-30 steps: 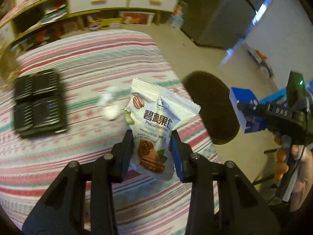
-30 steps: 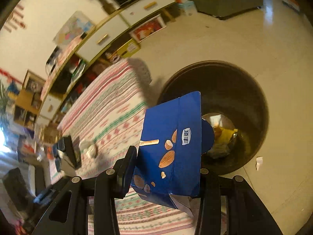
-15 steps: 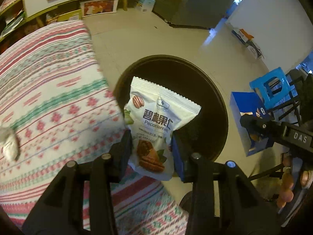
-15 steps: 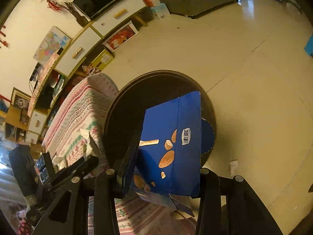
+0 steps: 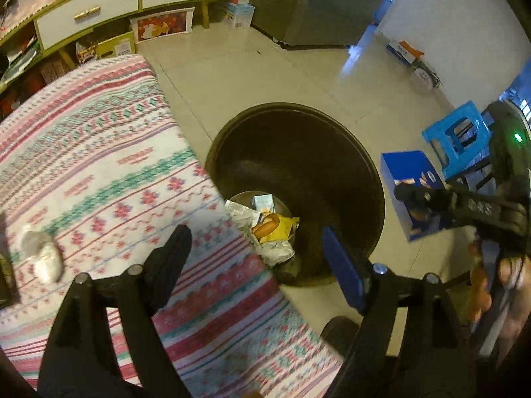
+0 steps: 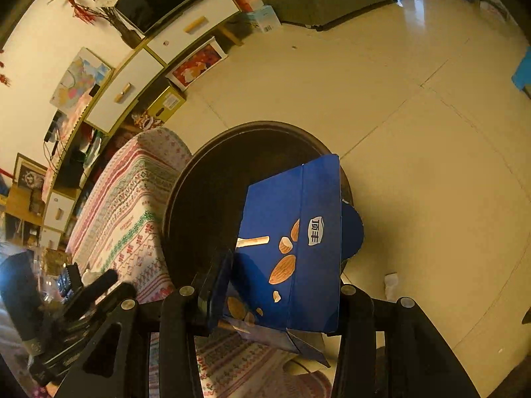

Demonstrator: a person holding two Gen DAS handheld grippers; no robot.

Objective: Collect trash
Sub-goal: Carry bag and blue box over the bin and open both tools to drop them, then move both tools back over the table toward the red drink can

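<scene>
Now the bin [image 5: 348,165] is standing beside the table [image 5: 99,165], trash seemingly lying inside. Right gripper [image 6: 282,282] is clamping the box [image 6: 298,248] over its rim; released off-centre, it risks hitting the floor. Left gripper [image 5: 255,252] is opening, empty.

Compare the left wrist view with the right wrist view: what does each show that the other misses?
Left wrist only: wrappers and yellow packaging at the bottom of the dark round trash bin, and the left gripper opening with nothing between its fingers. Right wrist only: almond pictures on the blue cardboard snack box clamped in the right gripper, plus a dark television. Both: bin, box, striped patterned tablecloth.
</scene>
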